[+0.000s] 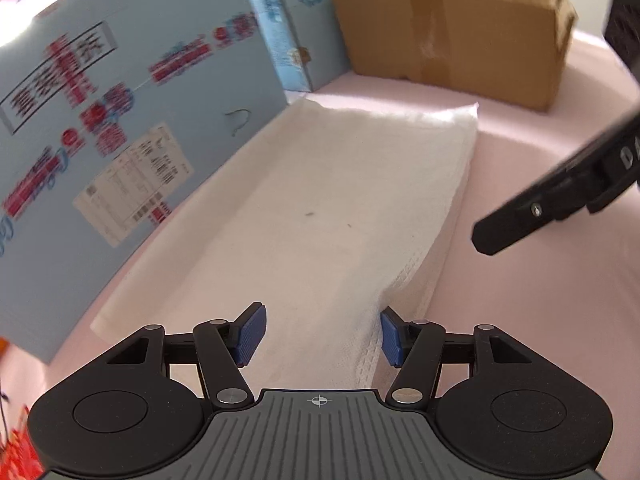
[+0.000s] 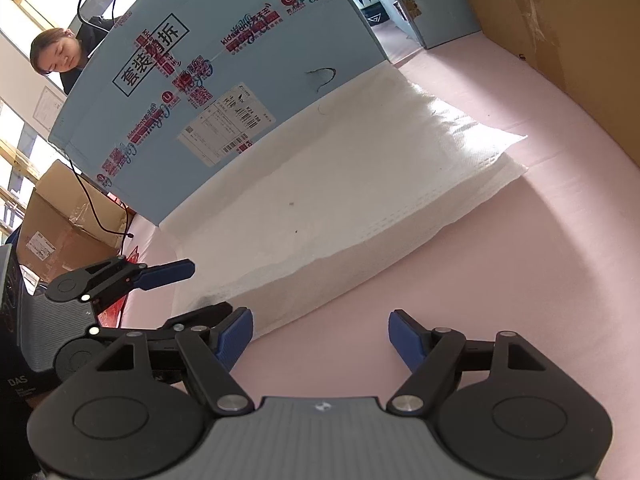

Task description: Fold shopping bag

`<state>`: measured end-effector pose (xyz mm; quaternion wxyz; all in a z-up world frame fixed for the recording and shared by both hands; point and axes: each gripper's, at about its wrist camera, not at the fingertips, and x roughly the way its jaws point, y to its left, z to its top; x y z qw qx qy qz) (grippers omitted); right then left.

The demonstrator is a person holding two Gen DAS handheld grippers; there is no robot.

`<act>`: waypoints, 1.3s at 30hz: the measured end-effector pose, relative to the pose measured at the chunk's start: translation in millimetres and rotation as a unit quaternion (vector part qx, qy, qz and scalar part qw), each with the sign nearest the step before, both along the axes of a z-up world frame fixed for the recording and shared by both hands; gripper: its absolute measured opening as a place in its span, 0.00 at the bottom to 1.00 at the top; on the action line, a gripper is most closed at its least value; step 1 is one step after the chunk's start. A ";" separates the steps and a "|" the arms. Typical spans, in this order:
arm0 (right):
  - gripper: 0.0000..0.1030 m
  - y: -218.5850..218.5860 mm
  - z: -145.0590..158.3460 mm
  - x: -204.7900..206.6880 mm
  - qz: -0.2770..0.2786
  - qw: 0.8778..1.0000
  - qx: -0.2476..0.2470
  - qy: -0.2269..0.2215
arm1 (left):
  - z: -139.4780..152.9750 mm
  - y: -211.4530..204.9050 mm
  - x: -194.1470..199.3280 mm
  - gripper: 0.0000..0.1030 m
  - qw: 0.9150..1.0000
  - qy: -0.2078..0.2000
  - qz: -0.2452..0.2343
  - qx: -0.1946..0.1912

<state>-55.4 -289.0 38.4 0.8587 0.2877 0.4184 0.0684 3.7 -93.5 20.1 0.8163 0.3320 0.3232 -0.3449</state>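
Note:
A white non-woven shopping bag (image 1: 340,200) (image 2: 360,184) lies flat as a long folded strip on the pink surface (image 1: 540,320) (image 2: 480,280). My left gripper (image 1: 320,336) (image 2: 204,292) is at the bag's near end. The end lies between its blue pads, and a gap shows on each side of the cloth. The fabric rises in a small ridge beside the right-hand pad (image 1: 391,336). My right gripper (image 2: 320,338) stands open over bare pink surface, just in front of the bag's long edge, holding nothing. One of its black fingers (image 1: 520,220) shows in the left wrist view.
A tall blue printed carton (image 1: 120,120) (image 2: 220,100) stands along the bag's far long side. A brown cardboard box (image 1: 452,36) (image 2: 560,40) sits beyond the bag's far end. A person (image 2: 52,52) is behind the blue carton. Another cardboard box (image 2: 60,224) with a cable is off the left edge.

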 end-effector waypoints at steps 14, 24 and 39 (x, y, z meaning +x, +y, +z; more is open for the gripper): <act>0.73 20.1 -13.7 35.1 -0.033 0.996 0.087 -0.004 | 49.4 26.7 52.7 0.10 0.979 -0.020 0.144 -0.142; 0.04 23.0 -16.8 60.3 -0.060 0.997 0.050 -0.015 | 75.9 48.5 52.7 0.02 0.959 -0.062 0.199 -0.193; 0.03 -53.1 74.0 8.0 0.007 0.990 -0.057 -0.132 | 150.1 158.0 -17.7 0.02 0.895 -0.188 0.347 -0.208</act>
